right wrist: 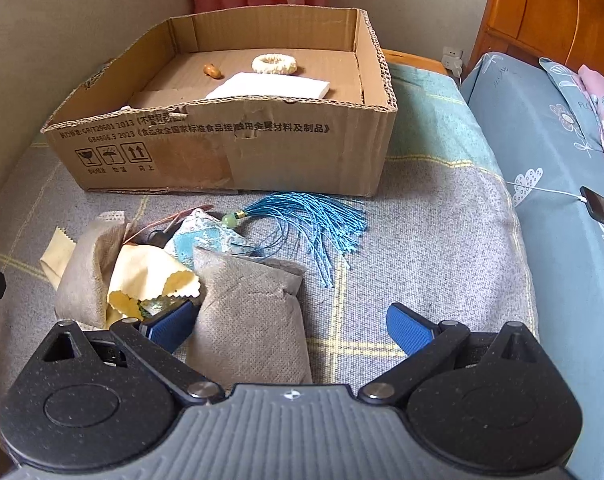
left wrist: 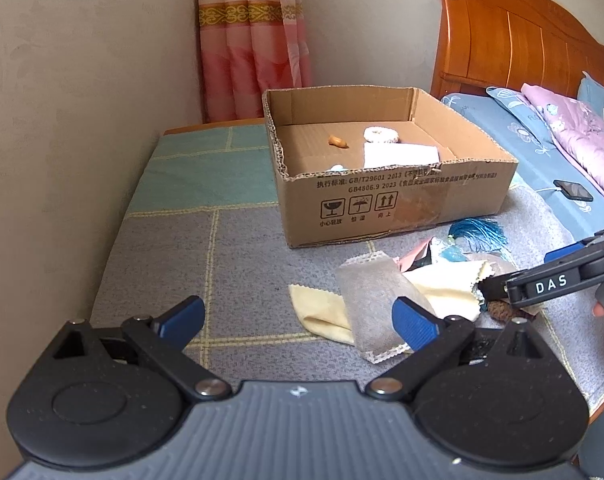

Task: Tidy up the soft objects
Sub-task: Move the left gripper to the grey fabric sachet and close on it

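Observation:
A pile of soft things lies on the grey patchwork cover in front of an open cardboard box (left wrist: 402, 204) (right wrist: 237, 148). The pile holds two grey fabric pouches (right wrist: 245, 320) (left wrist: 372, 300), a pale yellow cloth (left wrist: 322, 312) (right wrist: 149, 268) and a blue tassel sachet (right wrist: 302, 216) (left wrist: 478, 232). The box holds a white folded cloth (right wrist: 269, 86), a cream ring (right wrist: 273, 63) and a small orange piece (right wrist: 213, 71). My left gripper (left wrist: 297, 320) is open, just short of the yellow cloth. My right gripper (right wrist: 289, 324) is open around the near grey pouch; it shows at the right of the left wrist view (left wrist: 542, 284).
A wall runs along the left. A pink curtain (left wrist: 253, 40) hangs behind the box. A bed with a wooden headboard (left wrist: 522, 40), blue sheet and pink quilt stands to the right. A phone on a cable (right wrist: 602, 212) lies on the sheet.

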The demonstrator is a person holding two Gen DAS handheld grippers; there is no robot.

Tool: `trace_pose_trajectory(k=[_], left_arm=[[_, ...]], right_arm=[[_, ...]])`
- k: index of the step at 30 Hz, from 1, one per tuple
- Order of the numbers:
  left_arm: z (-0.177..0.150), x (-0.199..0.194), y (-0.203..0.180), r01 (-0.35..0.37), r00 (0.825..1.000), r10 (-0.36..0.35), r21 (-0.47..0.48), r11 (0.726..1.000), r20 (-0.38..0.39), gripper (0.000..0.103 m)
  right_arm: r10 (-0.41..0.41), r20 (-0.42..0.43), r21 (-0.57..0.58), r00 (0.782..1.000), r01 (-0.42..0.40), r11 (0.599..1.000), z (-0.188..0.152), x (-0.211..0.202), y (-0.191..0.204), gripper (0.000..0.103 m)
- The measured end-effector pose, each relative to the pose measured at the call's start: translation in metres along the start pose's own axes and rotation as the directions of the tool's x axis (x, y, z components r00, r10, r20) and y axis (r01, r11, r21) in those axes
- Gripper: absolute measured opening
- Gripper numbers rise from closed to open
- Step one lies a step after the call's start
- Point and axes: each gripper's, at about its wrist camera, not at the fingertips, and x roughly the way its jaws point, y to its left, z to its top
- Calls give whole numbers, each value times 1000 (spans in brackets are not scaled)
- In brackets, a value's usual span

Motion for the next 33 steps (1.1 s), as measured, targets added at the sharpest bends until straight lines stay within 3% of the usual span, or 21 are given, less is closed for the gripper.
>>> trace_pose_trajectory(k=[6,10,21,33], left_arm=[[3,11,-8,4,1000,-3,12,1000,-29,100],[7,18,-15,23,999,-22,25,999,-43,100],[17,47,-36,63,995,-59,49,997,-85,100],[5,54,-30,28,991,-15,100,995,-130,101]], right_arm=[[-13,-14,31,1000,14,999,-1,6,-18,103],[-90,-11,15,996,90,996,-2,7,-27,103],[-51,35,-5,998,51,999,-8,11,-29,103],[-40,66,-20,997,42,999,-11,12,-29,103]])
